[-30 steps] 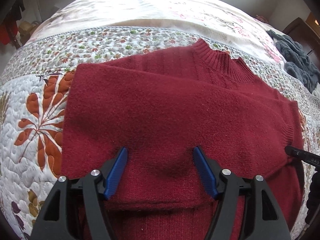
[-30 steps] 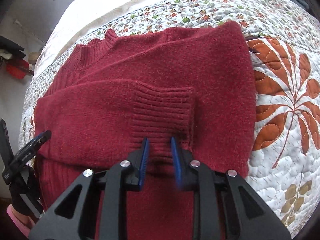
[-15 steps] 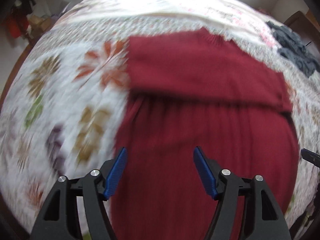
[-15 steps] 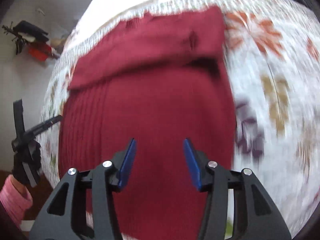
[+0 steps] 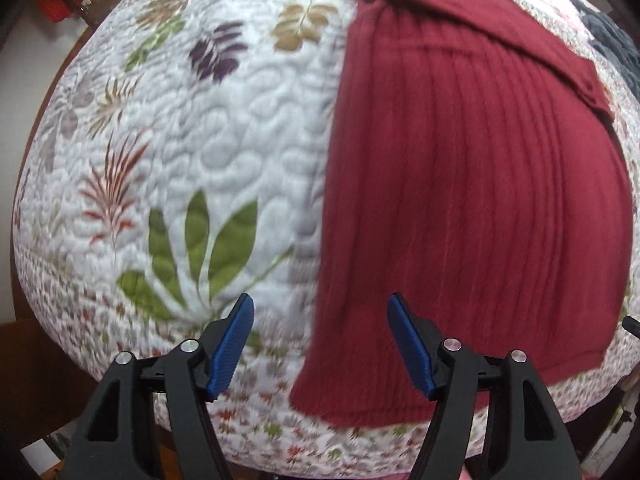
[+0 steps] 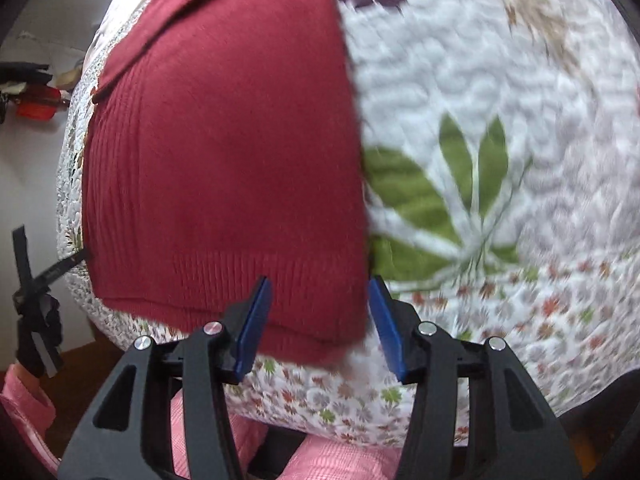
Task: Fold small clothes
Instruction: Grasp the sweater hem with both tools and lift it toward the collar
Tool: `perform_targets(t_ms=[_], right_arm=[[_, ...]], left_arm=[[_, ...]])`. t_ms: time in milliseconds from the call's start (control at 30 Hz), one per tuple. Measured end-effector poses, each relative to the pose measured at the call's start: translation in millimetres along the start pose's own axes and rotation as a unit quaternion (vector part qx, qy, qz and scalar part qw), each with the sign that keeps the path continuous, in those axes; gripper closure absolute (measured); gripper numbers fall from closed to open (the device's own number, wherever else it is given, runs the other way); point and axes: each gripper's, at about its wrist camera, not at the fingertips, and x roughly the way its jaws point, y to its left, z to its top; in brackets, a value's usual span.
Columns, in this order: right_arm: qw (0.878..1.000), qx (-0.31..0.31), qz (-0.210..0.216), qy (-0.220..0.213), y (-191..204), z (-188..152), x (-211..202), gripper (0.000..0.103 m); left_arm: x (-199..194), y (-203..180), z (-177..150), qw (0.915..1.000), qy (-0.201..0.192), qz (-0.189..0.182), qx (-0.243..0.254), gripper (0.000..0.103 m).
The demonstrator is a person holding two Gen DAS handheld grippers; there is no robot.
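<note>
Both grippers are hovering spread and empty at the bed's [image 5: 224, 184] near edge, the left gripper [image 5: 320, 348] and right gripper [image 6: 320, 324] each bracketing a hem corner of the red sweater [image 5: 460, 200], which is lying lengthwise away from them.

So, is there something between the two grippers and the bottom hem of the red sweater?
Nothing visible. The red sweater lies flat on the quilt, its hem bare. The left gripper and the right gripper each hover over a hem corner with open jaws, with only quilt beside it.
</note>
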Motion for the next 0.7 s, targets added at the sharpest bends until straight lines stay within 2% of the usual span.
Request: perform_targets(t_ms=[267, 300, 367, 400, 500, 633, 667, 700], right_arm=[[0.998, 0.039, 0.036, 0.024, -14, -6, 27, 0.052], [0.998, 0.042, 0.039, 0.024, -15, -5, 27, 0.052], [0.997, 0.043, 0.061, 0.027, -11, -1, 29, 0.058], [0.996, 0.038, 0.069, 0.029, -12, -1, 27, 0.062], [0.996, 0.023, 0.075, 0.034, -4, 3, 30, 0.062], [0.996, 0.036, 0.076, 0.042, -5, 7, 41, 0.061], [0.996, 0.036, 0.076, 0.043, -4, 8, 42, 0.061], [0.996, 0.033, 0.074, 0.042, -3, 8, 43, 0.065]], left_arm=[[22, -2, -30, 0.9999, 0.013, -0.006, -0.008, 0.030], [24, -3, -32, 0.9997, 0.014, -0.014, -0.012, 0.032], [28, -15, -40, 0.9989, 0.019, -0.039, -0.019, 0.032], [28, -18, -42, 0.9984, 0.020, -0.050, -0.017, 0.036], [33, -30, -49, 0.9939, 0.036, -0.100, -0.029, 0.054], [42, -35, -53, 0.9918, 0.040, -0.110, -0.052, 0.056], [43, -31, -50, 0.9910, 0.040, -0.114, -0.058, 0.063], [43, -32, -50, 0.9914, 0.040, -0.109, -0.059, 0.074]])
